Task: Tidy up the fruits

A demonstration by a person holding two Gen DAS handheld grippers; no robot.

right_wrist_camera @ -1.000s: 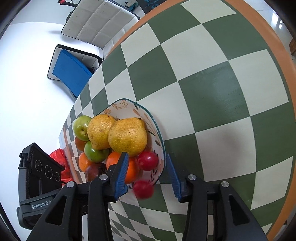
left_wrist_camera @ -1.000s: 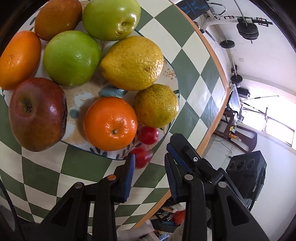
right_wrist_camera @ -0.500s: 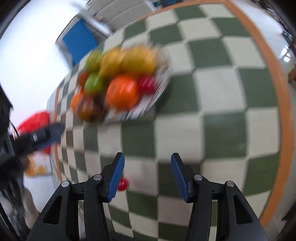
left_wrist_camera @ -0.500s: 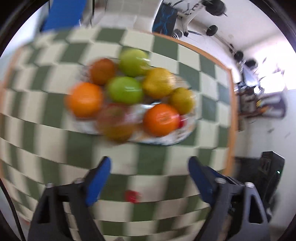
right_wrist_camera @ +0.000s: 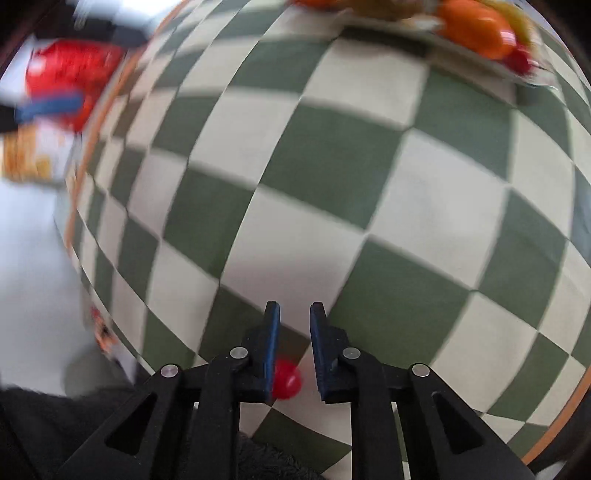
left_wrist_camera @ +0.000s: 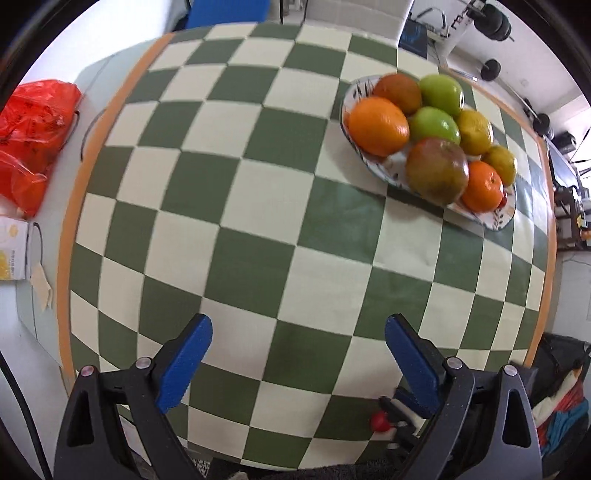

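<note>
A patterned plate (left_wrist_camera: 496, 221) at the far right of the checked table holds oranges (left_wrist_camera: 378, 125), green apples (left_wrist_camera: 441, 94), a red-green apple (left_wrist_camera: 437, 170) and yellow citrus (left_wrist_camera: 474, 131). One small red tomato (left_wrist_camera: 380, 422) lies alone on the cloth near the front edge. My left gripper (left_wrist_camera: 297, 332) hovers wide open and empty, well short of the plate. My right gripper (right_wrist_camera: 294, 314) has its jaws narrowed to a small gap. The tomato (right_wrist_camera: 286, 378) shows low beneath its fingers, against the left one and clear of the right one. The right wrist view is blurred.
A red plastic bag (left_wrist_camera: 33, 122) and a white carton (left_wrist_camera: 11, 251) lie off the table's left side. The cloth's orange border (left_wrist_camera: 66, 240) marks the left edge, and another runs down the right (left_wrist_camera: 550, 240). A blue chair (left_wrist_camera: 225, 13) stands behind.
Both grippers pulled back from the plate toward the front edge. A tomato that was at the plate's rim now lies near the front. The left jaws opened wide; the right jaws narrowed.
</note>
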